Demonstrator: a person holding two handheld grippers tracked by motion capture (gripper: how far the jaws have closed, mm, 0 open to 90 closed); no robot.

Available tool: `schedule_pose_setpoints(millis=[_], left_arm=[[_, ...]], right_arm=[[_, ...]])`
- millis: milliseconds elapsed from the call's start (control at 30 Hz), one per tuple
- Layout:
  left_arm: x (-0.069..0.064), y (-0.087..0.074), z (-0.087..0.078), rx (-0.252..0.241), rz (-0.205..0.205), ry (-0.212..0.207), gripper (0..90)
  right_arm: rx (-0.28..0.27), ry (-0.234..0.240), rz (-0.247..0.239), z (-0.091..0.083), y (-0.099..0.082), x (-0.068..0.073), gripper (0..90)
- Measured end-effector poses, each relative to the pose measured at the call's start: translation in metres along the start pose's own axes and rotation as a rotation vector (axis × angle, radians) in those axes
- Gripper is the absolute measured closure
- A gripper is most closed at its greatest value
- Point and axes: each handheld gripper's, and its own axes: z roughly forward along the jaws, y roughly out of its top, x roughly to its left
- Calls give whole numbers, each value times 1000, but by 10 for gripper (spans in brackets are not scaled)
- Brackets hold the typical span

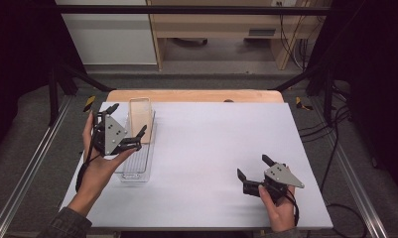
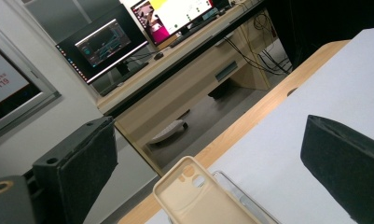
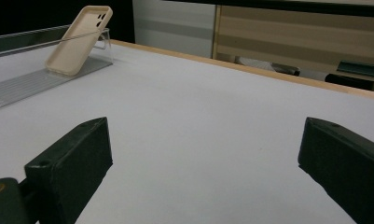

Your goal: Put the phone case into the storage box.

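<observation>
Beige phone case [image 1: 140, 119] — tilted, seemingly propped against clear tray [image 1: 137, 171].

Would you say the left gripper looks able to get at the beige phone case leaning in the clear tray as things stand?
Probably yes. The left gripper hangs open right beside the phone case, whose upper end stands above the clear tray wall, and nothing lies between them.

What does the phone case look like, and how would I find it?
Look at the white table, then its far left corner, where a clear plastic tray lies. The phone case leans tilted at the tray's far end, beside the left gripper. It is beige, with camera holes.
</observation>
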Motion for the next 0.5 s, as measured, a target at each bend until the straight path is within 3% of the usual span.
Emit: schedule_pose_setpoints(millis=[500], left_arm=[[5, -10, -15, -12, -16, 31, 38]], right_arm=[[4, -2, -8, 0, 0, 1, 29]])
